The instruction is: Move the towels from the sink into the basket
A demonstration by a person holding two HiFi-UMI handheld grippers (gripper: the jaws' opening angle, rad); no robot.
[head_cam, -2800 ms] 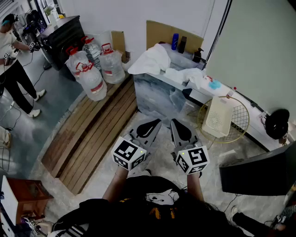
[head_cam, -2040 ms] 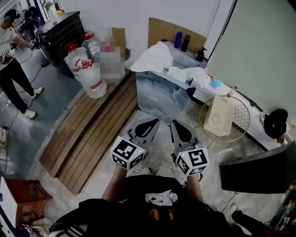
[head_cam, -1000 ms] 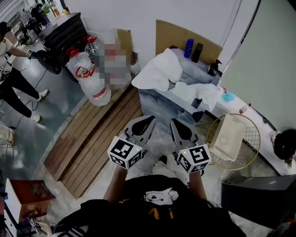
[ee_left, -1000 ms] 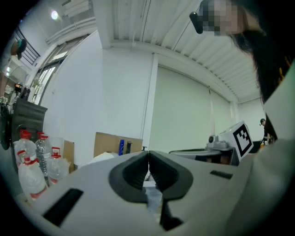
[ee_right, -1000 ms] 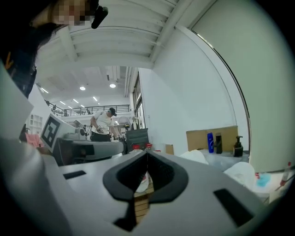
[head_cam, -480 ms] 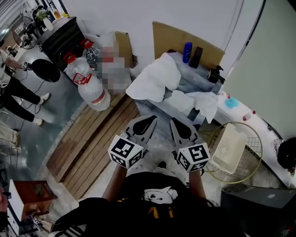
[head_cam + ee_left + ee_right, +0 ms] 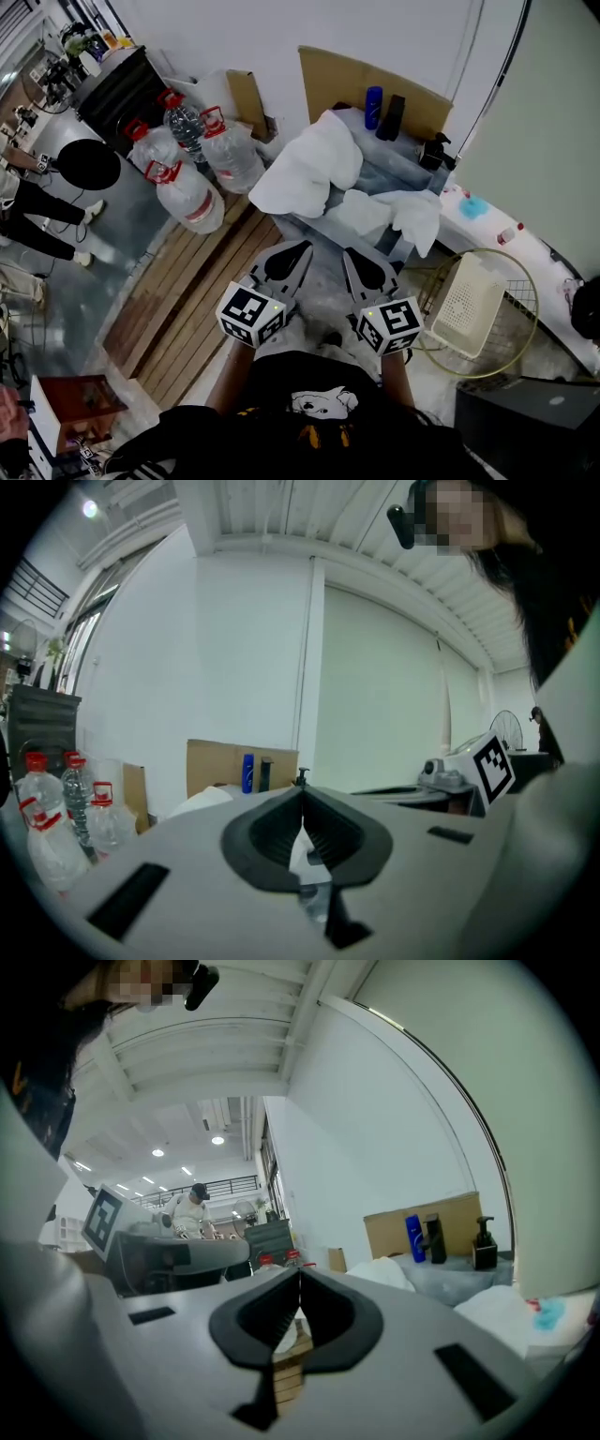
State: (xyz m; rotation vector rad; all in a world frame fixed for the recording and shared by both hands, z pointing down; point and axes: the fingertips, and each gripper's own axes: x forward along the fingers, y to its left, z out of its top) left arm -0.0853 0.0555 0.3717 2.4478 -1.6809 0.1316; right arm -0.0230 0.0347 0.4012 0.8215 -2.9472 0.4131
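Left gripper [image 7: 295, 255] and right gripper [image 7: 354, 261] sit side by side, low in front of the person. Both pairs of jaws are pressed together at the tips, with nothing caught between them. Ahead of both, and untouched, stands the sink [image 7: 375, 178]. The big towel [image 7: 305, 173] is heaped over its left end and spills down the front, straight beyond the left gripper. The small towel [image 7: 398, 211] drapes over the front rim, beyond the right gripper and a little to its right. Off to the right on the floor, the white basket [image 7: 466, 302] sits tilted inside a gold wire ring [image 7: 525, 281], apart from both towels.
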